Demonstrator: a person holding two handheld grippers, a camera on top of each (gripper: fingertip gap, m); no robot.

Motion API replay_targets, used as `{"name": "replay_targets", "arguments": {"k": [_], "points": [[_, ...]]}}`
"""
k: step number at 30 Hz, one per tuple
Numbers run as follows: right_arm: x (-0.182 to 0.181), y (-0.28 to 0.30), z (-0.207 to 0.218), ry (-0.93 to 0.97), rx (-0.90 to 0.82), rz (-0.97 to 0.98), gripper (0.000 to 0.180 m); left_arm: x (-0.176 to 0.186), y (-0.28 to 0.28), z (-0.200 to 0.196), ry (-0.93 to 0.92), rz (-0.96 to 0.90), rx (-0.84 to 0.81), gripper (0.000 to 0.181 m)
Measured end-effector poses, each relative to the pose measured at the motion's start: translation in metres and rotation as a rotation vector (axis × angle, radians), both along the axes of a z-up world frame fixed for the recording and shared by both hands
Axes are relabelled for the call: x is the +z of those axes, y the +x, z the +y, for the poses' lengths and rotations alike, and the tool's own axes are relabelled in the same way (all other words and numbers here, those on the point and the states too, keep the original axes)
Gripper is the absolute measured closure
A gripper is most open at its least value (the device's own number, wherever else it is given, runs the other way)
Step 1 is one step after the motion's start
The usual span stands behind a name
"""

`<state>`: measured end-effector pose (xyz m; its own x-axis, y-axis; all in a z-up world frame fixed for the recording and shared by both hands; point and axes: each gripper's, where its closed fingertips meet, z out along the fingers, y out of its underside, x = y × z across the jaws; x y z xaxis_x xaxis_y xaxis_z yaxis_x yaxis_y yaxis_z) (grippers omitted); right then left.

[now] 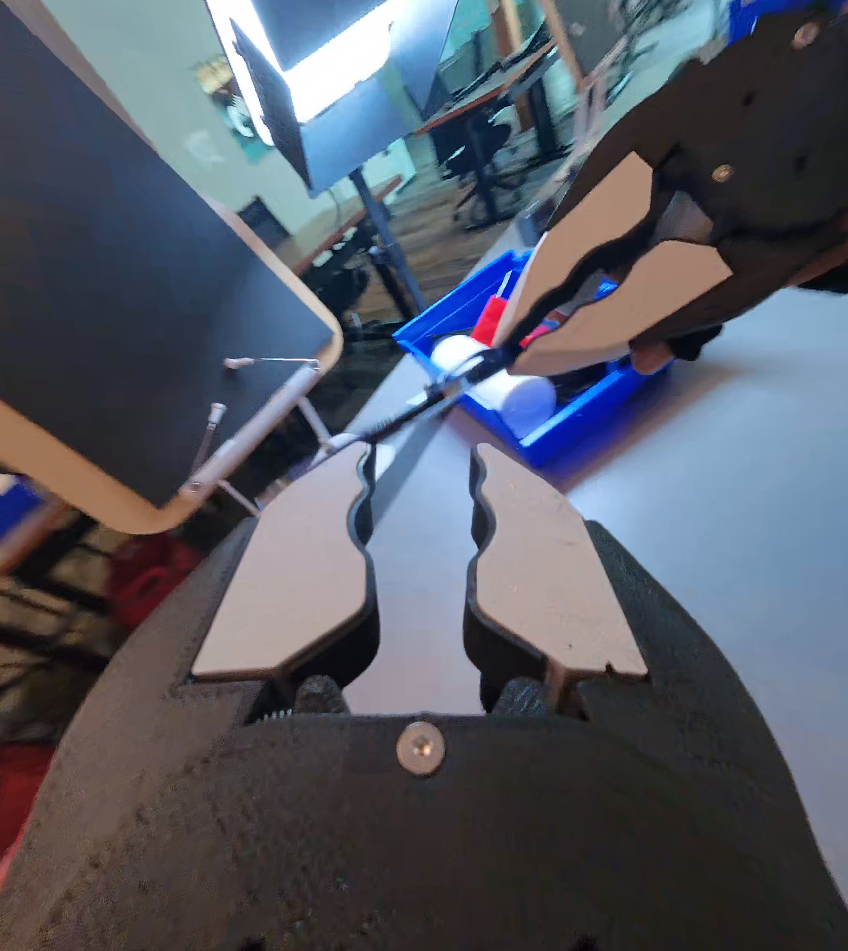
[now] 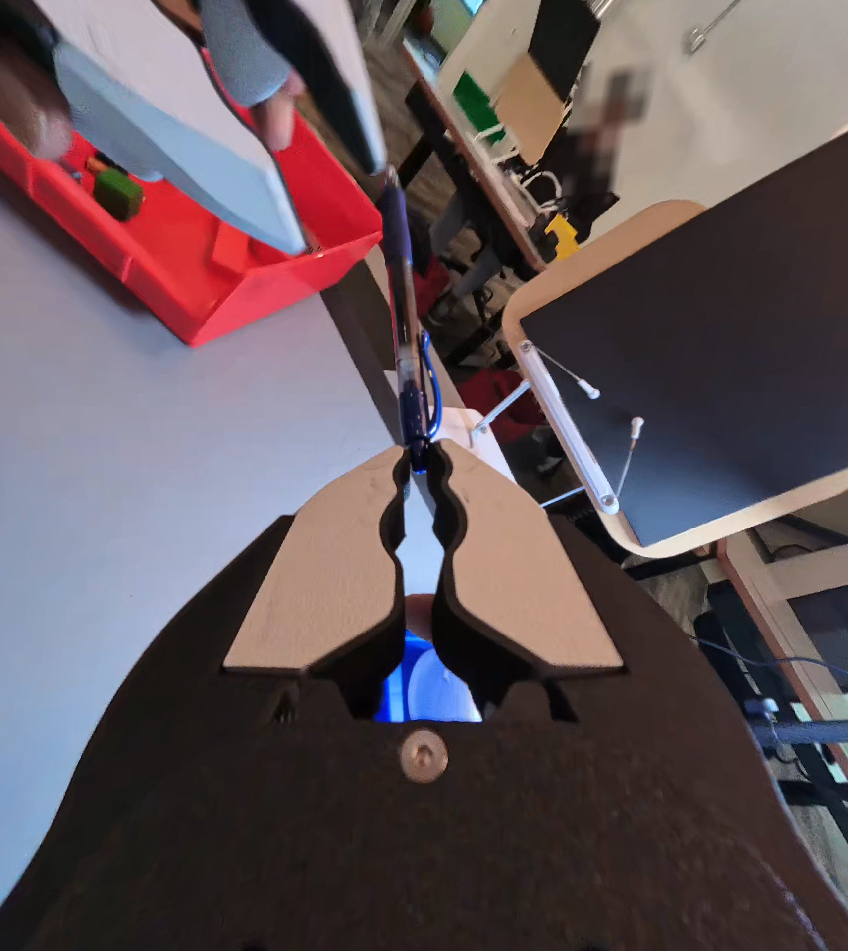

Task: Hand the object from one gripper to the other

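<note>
While the left gripper (image 1: 422, 458) fills the lower half of the left wrist view, its jaws stand apart with nothing between them, only grey table (image 1: 720, 566) showing through the gap. At upper right the right gripper (image 1: 501, 355) reaches in, its fingers pinched on the end of a pen (image 1: 411, 417), which slants down-left so its far end lies just above the left gripper's left fingertip; whether they touch cannot be told. Behind it, right of centre, sits a blue bin (image 1: 581, 406) holding a white cylinder (image 1: 519, 396) and red items.

In the right wrist view, the right gripper (image 2: 418, 453) occupies the lower centre, closed on the pen's (image 2: 401, 288) clip end. The pen runs up the frame to the left gripper (image 2: 339, 206) at upper left, whose fingers flank its tip without clamping it. A red bin (image 2: 257, 288) lies behind, upper left, with a green block (image 2: 117, 194) inside. No writing is legible in either view.
</note>
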<state>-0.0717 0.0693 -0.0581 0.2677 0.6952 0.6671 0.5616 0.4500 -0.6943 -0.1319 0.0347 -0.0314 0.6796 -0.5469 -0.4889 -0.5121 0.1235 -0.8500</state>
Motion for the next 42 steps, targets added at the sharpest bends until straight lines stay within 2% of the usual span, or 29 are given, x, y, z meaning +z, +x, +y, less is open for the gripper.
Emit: {"name": "replay_targets", "arguments": {"k": [3, 7, 12, 15, 17, 20, 23, 26, 29, 33, 37, 39, 40, 42], "points": [[-0.016, -0.011, -0.01, 0.0, 0.027, -0.075, 0.173, -0.016, 0.006, 0.008, 0.112, 0.253, 0.093, 0.142], [-0.027, -0.02, -0.02, 0.01, 0.065, -0.126, 0.173, -0.049, 0.013, 0.016, 0.08, 0.417, 0.079, 0.143], [-0.025, -0.021, -0.027, -0.045, 0.113, -0.103, 0.173, -0.06, 0.007, 0.024, 0.144, 0.561, 0.115, 0.164], [-0.013, -0.021, -0.037, -0.113, 0.178, -0.019, 0.174, -0.06, 0.013, 0.02, 0.106, 0.47, 0.047, 0.166], [0.01, -0.021, -0.056, -0.198, 0.323, 0.132, 0.178, -0.057, 0.025, 0.01, 0.025, 0.286, -0.079, 0.167], [0.038, -0.007, -0.08, -0.328, 0.572, 0.297, 0.16, -0.043, 0.048, -0.019, -0.153, -0.051, -0.37, 0.167], [0.036, 0.008, -0.093, -0.453, 0.755, 0.315, 0.158, -0.026, 0.065, -0.063, -0.31, -0.299, -0.731, 0.167], [0.026, 0.009, -0.105, -0.552, 0.872, 0.298, 0.158, -0.022, 0.074, -0.097, -0.426, -0.39, -0.99, 0.167], [0.013, 0.004, -0.126, -0.665, 0.984, 0.233, 0.158, -0.029, 0.082, -0.12, -0.524, -0.409, -1.164, 0.167], [0.001, 0.002, -0.153, -0.797, 1.11, 0.157, 0.159, -0.043, 0.09, -0.13, -0.607, -0.384, -1.236, 0.167], [0.004, 0.005, -0.154, -0.837, 1.137, 0.157, 0.173, -0.042, 0.084, -0.128, -0.623, -0.417, -1.249, 0.167], [0.007, 0.003, -0.138, -0.787, 1.039, 0.182, 0.173, -0.037, 0.077, -0.108, -0.574, -0.459, -1.14, 0.165], [0.012, 0.004, -0.127, -0.761, 0.974, 0.194, 0.173, -0.032, 0.069, -0.094, -0.536, -0.488, -1.062, 0.157], [0.028, 0.011, -0.096, -0.682, 0.802, 0.252, 0.173, -0.025, 0.045, -0.062, -0.463, -0.521, -0.876, 0.152]]}}
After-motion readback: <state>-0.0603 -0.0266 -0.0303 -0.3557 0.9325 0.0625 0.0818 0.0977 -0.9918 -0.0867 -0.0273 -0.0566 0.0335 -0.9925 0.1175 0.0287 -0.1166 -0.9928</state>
